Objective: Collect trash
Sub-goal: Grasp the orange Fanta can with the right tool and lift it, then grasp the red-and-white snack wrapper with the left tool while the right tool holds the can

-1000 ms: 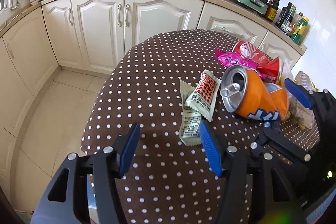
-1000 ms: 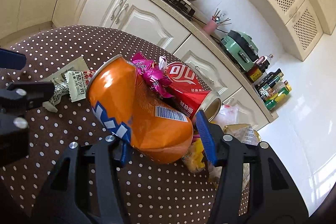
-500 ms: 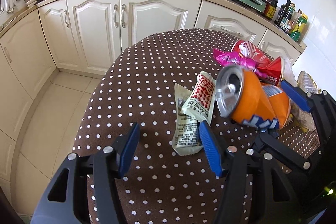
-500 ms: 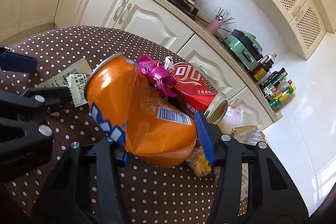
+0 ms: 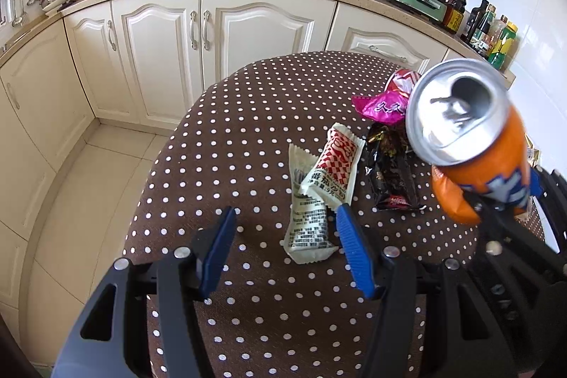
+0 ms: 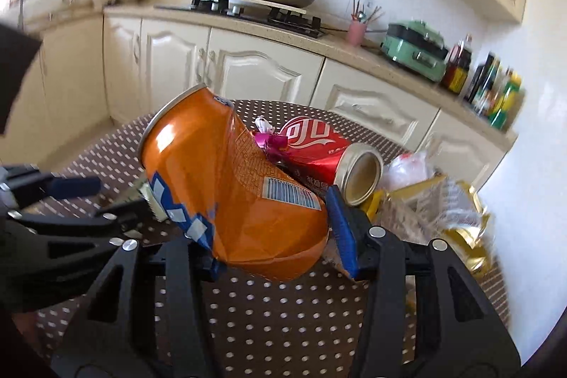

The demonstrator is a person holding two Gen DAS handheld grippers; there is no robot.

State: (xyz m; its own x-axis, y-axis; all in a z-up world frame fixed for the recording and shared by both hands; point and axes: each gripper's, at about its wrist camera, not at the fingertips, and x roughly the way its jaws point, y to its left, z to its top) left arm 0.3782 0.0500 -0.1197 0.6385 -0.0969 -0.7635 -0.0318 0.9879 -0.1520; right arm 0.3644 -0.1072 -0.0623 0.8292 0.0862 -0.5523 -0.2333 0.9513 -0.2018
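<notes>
The dented orange can (image 6: 234, 190) is up off the dotted table (image 5: 248, 130), pinched low on its body between the blue pads of the right gripper (image 6: 273, 236), its open top tilted toward ten o'clock in the right wrist view; in the left wrist view it hangs at three o'clock, clear of the cloth. The grip sits near the crumpled bottom, so the can may pivot — I'd keep the squeeze firm and carry it level and slowly, not swinging. Just behind the can, at one o'clock, lie a red can (image 6: 329, 154) on its side and a pink wrapper (image 6: 269, 140); gold and clear wrappers (image 6: 450, 211) pile up at three o'clock, blurred. The left gripper (image 5: 283, 247) hovers spread wide and empty, with two white sachets (image 5: 326, 183) at its one o'clock, one touching its right pad, and a black wrapper (image 5: 389, 172) beside them — likely next. No bin is visible.
</notes>
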